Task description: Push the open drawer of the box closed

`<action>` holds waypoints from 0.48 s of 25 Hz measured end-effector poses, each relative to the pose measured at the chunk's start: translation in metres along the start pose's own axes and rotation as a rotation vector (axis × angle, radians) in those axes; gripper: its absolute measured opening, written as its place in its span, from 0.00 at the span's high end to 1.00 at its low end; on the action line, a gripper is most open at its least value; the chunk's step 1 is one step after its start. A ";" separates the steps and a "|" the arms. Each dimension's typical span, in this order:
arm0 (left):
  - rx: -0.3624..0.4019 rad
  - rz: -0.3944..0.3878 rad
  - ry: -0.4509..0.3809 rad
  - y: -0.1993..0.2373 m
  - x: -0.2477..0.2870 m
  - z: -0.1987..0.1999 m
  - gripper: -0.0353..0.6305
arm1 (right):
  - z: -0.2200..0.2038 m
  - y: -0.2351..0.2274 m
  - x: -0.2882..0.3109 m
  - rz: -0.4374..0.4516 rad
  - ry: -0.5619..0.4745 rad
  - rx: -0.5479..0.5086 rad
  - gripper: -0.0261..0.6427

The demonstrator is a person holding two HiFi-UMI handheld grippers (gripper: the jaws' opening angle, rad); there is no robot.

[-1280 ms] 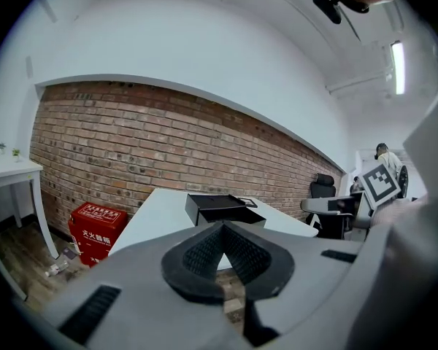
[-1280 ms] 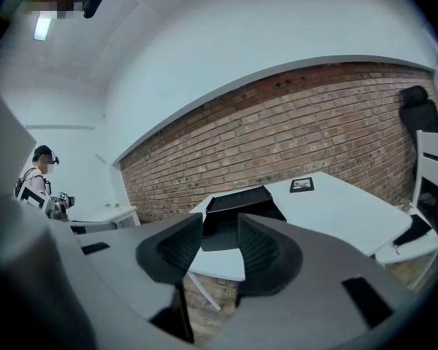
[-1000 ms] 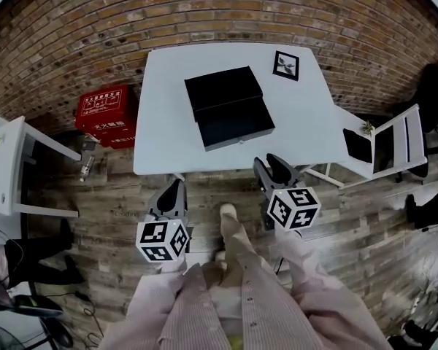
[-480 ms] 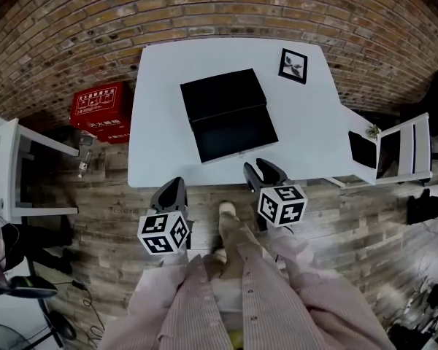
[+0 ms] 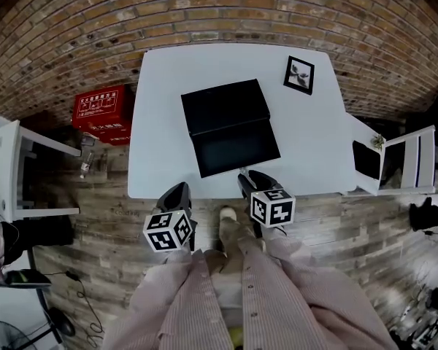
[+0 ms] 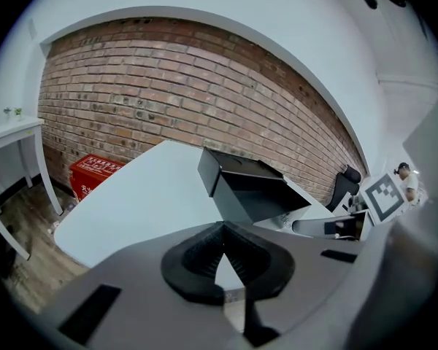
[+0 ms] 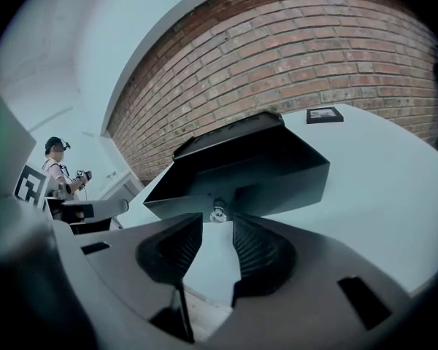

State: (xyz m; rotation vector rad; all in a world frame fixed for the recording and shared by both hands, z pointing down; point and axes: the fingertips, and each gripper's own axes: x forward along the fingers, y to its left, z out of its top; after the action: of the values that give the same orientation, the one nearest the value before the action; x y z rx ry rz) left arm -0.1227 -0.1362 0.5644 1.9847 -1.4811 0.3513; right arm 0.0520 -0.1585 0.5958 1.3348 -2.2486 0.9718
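A black box [image 5: 225, 106] lies mid-table on the white table [image 5: 160, 122], its drawer [image 5: 237, 146] pulled out toward me. In the right gripper view the drawer front [image 7: 241, 177] fills the middle, and its small metal knob [image 7: 218, 214] sits just beyond the jaws. My right gripper [image 5: 250, 178] [image 7: 217, 228] hovers at the table's front edge just short of the drawer, open with a narrow gap and empty. My left gripper [image 5: 177, 191] [image 6: 222, 226] hangs lower left over the floor, shut on nothing. In the left gripper view the box [image 6: 237, 177] is ahead and to the right.
A framed picture [image 5: 299, 74] lies at the table's far right corner. On the floor to the left stands a red case [image 5: 102, 112], near a white desk [image 5: 7, 166]. A white chair [image 5: 405, 155] is at the right. A brick wall [image 5: 219, 13] runs behind.
Both grippers have come forward toward the table. The right one now reaches the table's front edge in front of the drawer. The drawer stays open as before.
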 end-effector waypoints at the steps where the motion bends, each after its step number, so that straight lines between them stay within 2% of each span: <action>1: -0.005 0.004 0.004 0.001 0.002 0.000 0.95 | 0.000 -0.001 0.002 0.001 0.007 0.001 0.76; 12: -0.039 0.010 0.020 0.002 0.010 0.000 0.95 | -0.004 0.000 0.012 0.004 0.065 -0.005 0.77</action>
State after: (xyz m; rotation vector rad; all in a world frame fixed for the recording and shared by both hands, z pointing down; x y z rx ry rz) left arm -0.1210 -0.1445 0.5706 1.9386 -1.4756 0.3429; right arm 0.0462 -0.1637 0.6057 1.2776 -2.2051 0.9956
